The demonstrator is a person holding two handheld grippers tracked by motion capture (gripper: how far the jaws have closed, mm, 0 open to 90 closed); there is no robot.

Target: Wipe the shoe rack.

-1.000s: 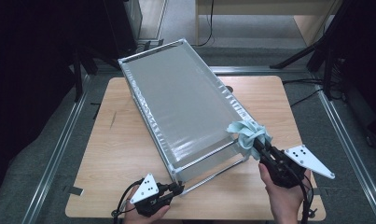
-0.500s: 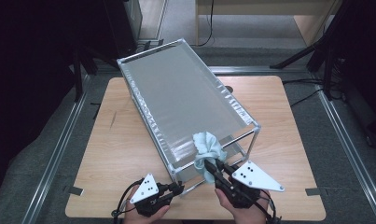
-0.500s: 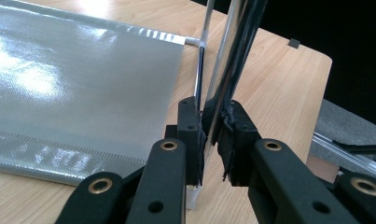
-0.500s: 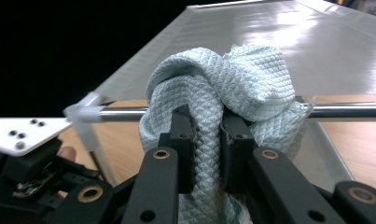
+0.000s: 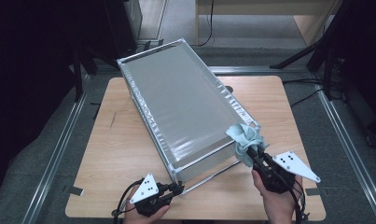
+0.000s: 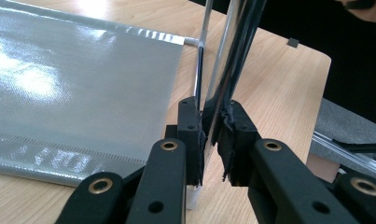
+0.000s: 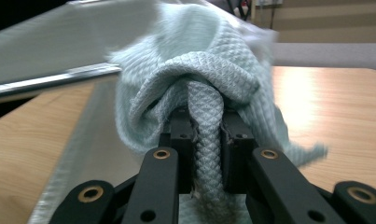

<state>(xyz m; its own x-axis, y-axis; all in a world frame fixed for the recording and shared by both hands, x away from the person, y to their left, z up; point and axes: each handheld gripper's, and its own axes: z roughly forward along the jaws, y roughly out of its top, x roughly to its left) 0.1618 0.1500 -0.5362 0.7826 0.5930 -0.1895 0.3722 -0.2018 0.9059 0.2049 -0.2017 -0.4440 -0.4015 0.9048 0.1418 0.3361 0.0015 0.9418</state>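
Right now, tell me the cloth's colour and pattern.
Pale mint cloth with a waffle weave, clearest in the right gripper view.

cloth's [image 7: 209,60] far edge blurred, frame rod [image 6: 232,51] cut off at top

A light wooden desk [image 5: 129,154] stands on grey floor [image 5: 45,140]. Metal rails [image 5: 59,149] run along its left and right edges; black cables [image 5: 311,93] lie beyond its far right corner.

cloth [image 7: 209,79]: pale mint, waffle weave | box [image 5: 181,100]: silver-grey, shiny, fine dotted texture | table [image 5: 115,149]: light wood grain | fingers [image 6: 190,135]: black
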